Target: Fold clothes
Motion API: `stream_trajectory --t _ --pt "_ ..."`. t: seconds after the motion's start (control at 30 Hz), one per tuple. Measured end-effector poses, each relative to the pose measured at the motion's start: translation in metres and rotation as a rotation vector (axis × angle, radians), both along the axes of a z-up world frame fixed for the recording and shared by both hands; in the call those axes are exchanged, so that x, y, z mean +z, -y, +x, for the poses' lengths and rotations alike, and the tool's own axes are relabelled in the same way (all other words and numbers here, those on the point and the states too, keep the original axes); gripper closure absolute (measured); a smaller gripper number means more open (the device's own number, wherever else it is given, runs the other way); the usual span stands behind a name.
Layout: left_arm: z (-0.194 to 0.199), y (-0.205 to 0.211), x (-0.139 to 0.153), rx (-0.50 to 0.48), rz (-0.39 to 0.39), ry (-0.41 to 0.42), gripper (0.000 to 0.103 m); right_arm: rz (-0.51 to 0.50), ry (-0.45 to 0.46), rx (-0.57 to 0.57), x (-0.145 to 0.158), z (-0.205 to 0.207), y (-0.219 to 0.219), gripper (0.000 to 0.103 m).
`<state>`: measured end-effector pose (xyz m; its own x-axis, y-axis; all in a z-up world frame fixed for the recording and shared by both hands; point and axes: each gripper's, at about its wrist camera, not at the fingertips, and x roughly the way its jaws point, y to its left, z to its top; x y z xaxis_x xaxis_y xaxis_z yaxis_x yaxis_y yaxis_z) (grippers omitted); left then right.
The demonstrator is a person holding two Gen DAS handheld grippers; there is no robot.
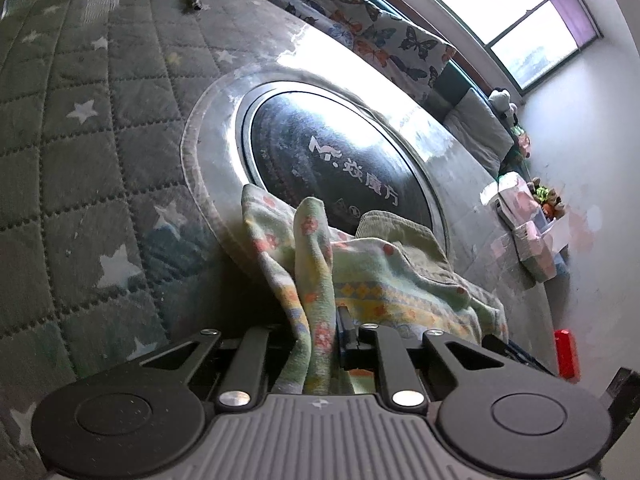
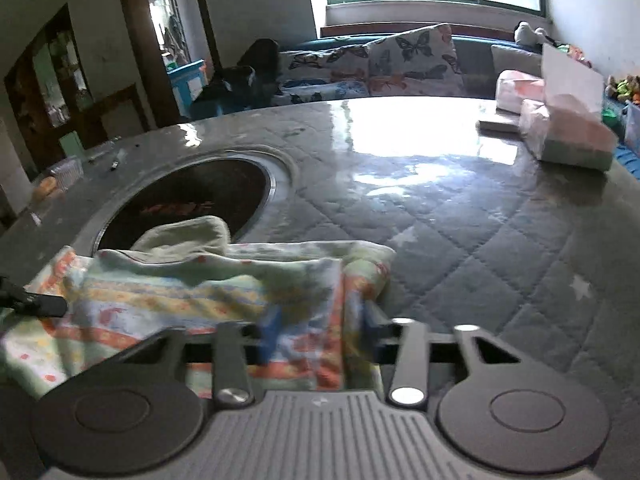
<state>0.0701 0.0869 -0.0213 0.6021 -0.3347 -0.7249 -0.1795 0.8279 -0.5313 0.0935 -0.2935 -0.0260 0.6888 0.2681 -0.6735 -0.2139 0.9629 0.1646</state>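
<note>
On the quilted grey star-patterned table cover [image 1: 80, 168], we see the pale green floral knitted garment [image 1: 360, 280] lying partly over the round dark inset hob [image 1: 340, 152]. At left, our left gripper [image 1: 316, 332] pinches a raised fold of it, probably to anchor that edge. At right, our right gripper [image 2: 316, 332] straddles the garment's folded side [image 2: 240, 288], jaws part-spread; whether they press it we cannot tell, though they seem set to carry the fold.

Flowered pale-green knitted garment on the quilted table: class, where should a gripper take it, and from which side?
Grip the flowered pale-green knitted garment at its bunched right-hand edge, coming from the near side; there the layers stack into a pinchable ridge.
</note>
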Motion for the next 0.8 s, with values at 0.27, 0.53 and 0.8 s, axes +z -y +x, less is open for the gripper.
stream_trajectory --t 0.27,0.53,0.8 --pt "-0.002 0.021 0.020 -0.033 0.115 0.055 0.092 0.069 0.073 -0.031 0.023 -0.025 0.002 0.095" --pt "0.002 0.058 0.052 -0.104 0.151 0.158 0.093 0.062 0.202 -0.100 0.063 -0.062 0.009 0.095" --pt "0.012 0.102 0.074 -0.163 0.168 0.221 0.093 0.055 0.265 -0.196 0.089 -0.080 0.036 0.095"
